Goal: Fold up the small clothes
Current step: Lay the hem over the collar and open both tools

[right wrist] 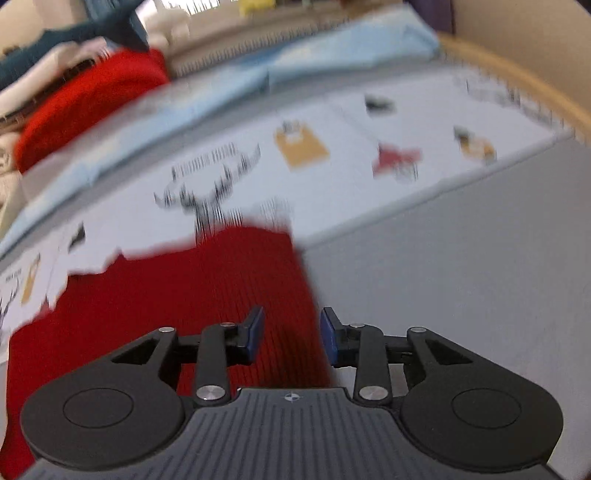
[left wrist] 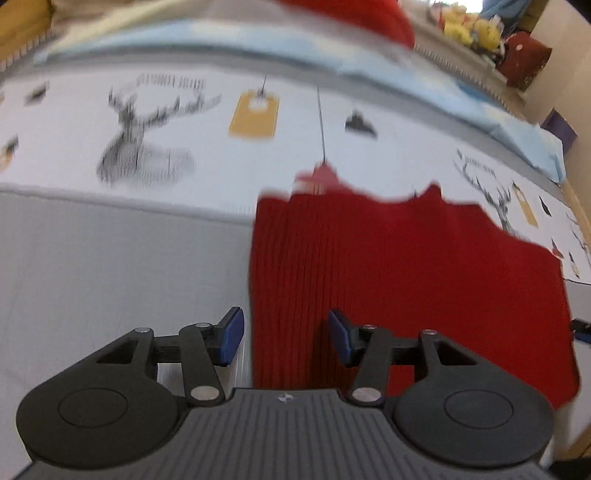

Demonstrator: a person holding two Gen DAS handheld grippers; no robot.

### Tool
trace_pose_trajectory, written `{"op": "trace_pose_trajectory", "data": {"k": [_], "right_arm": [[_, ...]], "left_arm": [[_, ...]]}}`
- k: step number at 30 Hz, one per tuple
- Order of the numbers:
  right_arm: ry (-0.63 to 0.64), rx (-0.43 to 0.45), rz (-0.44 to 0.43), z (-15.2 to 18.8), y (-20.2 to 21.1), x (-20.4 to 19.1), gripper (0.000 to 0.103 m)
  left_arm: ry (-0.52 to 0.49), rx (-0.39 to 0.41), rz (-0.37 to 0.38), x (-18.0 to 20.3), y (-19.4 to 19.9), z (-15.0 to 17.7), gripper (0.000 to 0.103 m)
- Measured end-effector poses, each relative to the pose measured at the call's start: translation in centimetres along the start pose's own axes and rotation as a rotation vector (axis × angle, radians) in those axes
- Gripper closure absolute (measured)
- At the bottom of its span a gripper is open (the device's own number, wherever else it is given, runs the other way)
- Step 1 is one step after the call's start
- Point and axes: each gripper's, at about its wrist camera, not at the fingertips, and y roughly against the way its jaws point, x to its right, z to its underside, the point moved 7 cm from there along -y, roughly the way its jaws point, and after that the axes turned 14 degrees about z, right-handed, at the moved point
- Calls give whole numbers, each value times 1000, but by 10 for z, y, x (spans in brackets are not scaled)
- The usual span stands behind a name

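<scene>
Left wrist view: the left tongs (left wrist: 286, 338) point steeply down, jaws parted at a moderate gap with nothing pinched, straddling the left edge of the red ribbed garment (left wrist: 406, 280). Right wrist view: the right tongs (right wrist: 291, 334) point steeply down, jaws narrower and apart, clear of the cloth, over the garment's right edge (right wrist: 177, 295). The garment lies flat on a grey sheet (left wrist: 110, 277) and reaches onto a white cover printed with deer (left wrist: 140, 136) and yellow tags. Beyond lie a pale blue sheet (right wrist: 240, 85), another red cloth (right wrist: 88, 103) and yellow soft toys (left wrist: 472, 27).
</scene>
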Motion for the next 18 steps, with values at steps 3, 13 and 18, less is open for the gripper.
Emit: {"op": "trace_pose_trajectory", "data": {"k": [3,13,18], "right_arm": [[-39,-130,-22,22,-6,11,59],[-52,-280,-81,79,14,35,76],[-183,-94,-117,61,47,51,90]], "left_arm": [[77,-106,66,-11,1,24,46],[50,-159,142,-11,30,63,91],[-14,125,187,7,78,42,91]]}}
